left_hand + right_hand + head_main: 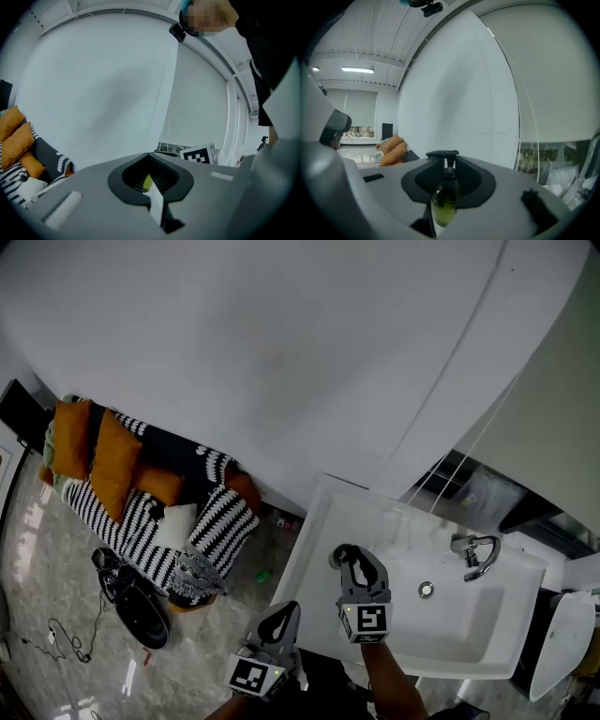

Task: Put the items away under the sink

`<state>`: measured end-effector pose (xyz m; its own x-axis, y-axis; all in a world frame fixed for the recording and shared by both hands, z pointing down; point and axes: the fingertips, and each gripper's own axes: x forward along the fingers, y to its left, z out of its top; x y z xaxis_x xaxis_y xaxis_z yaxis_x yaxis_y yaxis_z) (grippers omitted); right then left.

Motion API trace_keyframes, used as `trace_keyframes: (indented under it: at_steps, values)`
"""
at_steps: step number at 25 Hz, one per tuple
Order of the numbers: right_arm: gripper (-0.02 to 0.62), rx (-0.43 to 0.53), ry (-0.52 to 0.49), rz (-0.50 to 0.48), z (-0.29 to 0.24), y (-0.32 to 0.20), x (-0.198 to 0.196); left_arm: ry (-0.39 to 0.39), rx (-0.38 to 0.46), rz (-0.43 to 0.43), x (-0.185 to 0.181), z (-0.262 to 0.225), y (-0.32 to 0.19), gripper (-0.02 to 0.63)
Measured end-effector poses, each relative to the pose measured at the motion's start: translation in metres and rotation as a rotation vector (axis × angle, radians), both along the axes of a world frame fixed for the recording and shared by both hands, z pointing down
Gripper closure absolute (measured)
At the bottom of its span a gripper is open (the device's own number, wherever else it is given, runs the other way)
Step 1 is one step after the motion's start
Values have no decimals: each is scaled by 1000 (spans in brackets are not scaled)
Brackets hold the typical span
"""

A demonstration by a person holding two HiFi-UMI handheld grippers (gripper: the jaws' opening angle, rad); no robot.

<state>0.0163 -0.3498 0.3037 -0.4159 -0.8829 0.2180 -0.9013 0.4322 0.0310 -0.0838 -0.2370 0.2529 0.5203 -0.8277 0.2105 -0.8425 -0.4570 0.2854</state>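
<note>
Pump bottle [444,201] is being clamped by the right hand-held gripper [446,163]; the left hand-held gripper [149,160] is pinching a thin white item [157,206].

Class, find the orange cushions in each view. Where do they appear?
Head view: orange cushions, left side, mid-height.
Left gripper view: cushions at the left edge.
Right gripper view: cushions small, left of centre.
Shared landmark: the white wall behind them.

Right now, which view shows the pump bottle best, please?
The right gripper view: the pump bottle shows close up, gripped in the right tongs. The head view hardly shows it behind those tongs; the left gripper view misses it.
</note>
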Motion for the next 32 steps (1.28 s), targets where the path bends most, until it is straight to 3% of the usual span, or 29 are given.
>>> trace_keyframes:
  at_steps: [13,18,25,29,32]
  values:
    - [514,11,-13,22,-32,60,-3,3,48,27,-3,-25,39,598]
    - [515,15,-19,34,-43,89,-5,22,123,23,-8,-39,60,598]
    - [515,14,17,31,-52,127,-6,11,114,61,-5,-45,87,598]
    - [515,7,35,34,-54,151,-8,12,182,92,-4,-47,100,598]
    - [515,38,46,23,-60,169,-12,16,153,100,-4,-54,112,598]
